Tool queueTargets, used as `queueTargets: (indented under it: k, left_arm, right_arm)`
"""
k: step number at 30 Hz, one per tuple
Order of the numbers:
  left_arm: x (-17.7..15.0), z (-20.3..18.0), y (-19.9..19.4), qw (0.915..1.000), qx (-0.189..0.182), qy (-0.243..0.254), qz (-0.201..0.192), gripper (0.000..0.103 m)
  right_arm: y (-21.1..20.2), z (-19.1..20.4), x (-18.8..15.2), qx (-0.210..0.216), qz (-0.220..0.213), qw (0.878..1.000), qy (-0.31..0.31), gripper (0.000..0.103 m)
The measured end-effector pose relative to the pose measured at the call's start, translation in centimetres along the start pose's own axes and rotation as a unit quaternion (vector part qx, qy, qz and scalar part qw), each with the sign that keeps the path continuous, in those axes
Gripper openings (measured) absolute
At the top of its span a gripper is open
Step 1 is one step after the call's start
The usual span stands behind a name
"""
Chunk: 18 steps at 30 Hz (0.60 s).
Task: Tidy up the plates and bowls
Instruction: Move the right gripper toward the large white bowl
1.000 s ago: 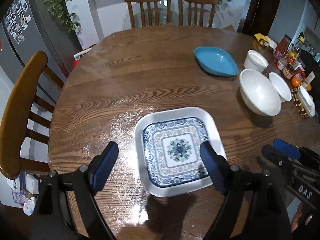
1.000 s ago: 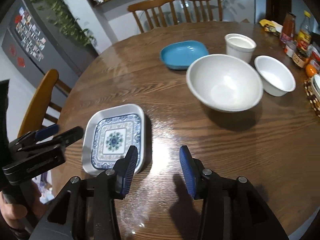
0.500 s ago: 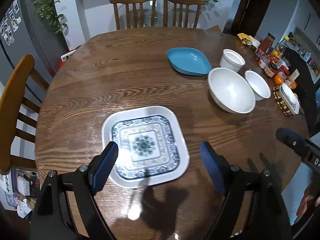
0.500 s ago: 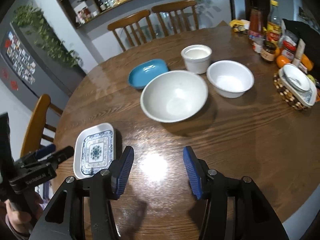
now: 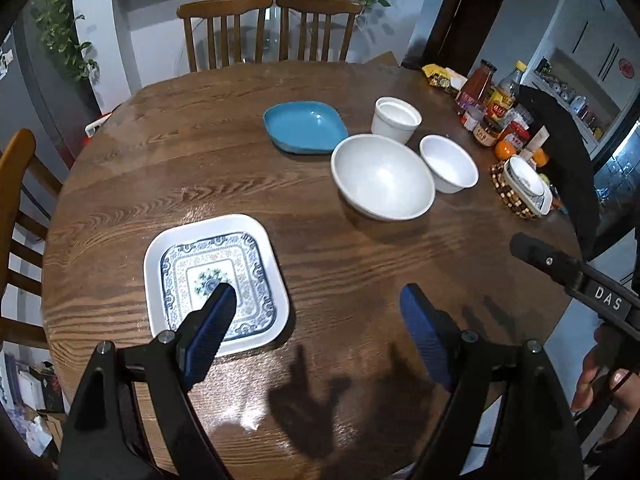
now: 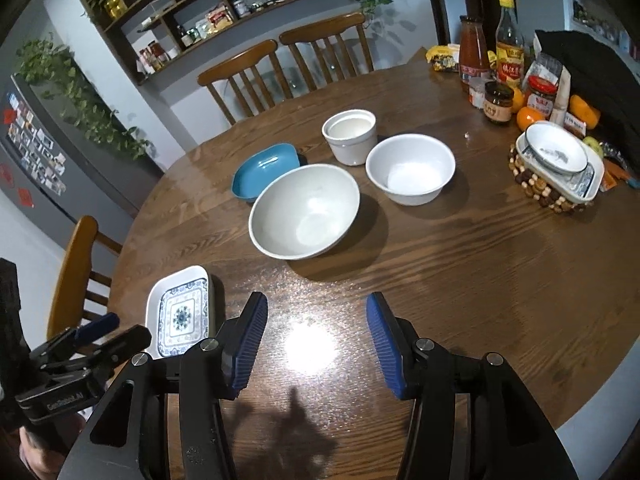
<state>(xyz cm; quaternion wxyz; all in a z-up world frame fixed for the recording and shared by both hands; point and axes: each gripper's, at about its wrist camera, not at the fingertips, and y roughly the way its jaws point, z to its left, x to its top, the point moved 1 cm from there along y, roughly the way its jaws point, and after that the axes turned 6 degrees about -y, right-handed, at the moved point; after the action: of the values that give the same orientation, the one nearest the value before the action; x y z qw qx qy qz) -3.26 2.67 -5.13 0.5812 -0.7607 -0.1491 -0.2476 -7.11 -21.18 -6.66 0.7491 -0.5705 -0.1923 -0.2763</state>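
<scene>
A square white plate with a blue pattern (image 5: 188, 264) (image 6: 180, 312) lies near the round wooden table's (image 5: 200, 168) front left edge. Farther back are a blue dish (image 5: 306, 126) (image 6: 266, 168), a large white bowl (image 5: 382, 176) (image 6: 306, 210), a small white bowl (image 5: 450, 162) (image 6: 410, 168) and a white straight-sided cup (image 5: 396, 118) (image 6: 350, 134). My left gripper (image 5: 316, 296) hangs open and empty above the table, just right of the patterned plate. My right gripper (image 6: 317, 300) is open and empty over bare wood, in front of the large bowl.
Bottles, jars and oranges (image 6: 504, 80) crowd the table's far right. A beaded trivet with stacked dishes (image 6: 556, 164) sits beside them. Wooden chairs stand at the back (image 5: 272, 28) and at the left (image 5: 16, 168). A dark bag (image 6: 592, 76) is at the right edge.
Both grippers have pulled back and risen, so more of the table shows. The patterned plate slid from between my left fingers to their left side. The right jaws widened a little.
</scene>
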Motion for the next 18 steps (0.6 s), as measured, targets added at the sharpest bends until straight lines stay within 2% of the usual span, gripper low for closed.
queueTargets:
  k: [4, 9, 18]
  left_arm:
    - [0.8, -1.9, -1.2, 0.9995, -0.004, 0.021, -0.025, 0.084]
    - [1.9, -3.7, -2.0, 0.9986, -0.038, 0.028, -0.025, 0.084]
    - [3.4, -4.6, -5.9, 0.9967, -0.058, 0.029, -0.049, 0.084]
  right_arm:
    - [-1.1, -0.8, 0.5, -0.008, -0.012, 1.000, -0.002, 0.053]
    - [-2.0, -1.9, 0.9, -0.007, -0.024, 1.000, 0.003, 0.053]
    - [-3.7, -2.7, 0.9, 0.001, -0.048, 0.999, 0.003, 0.053]
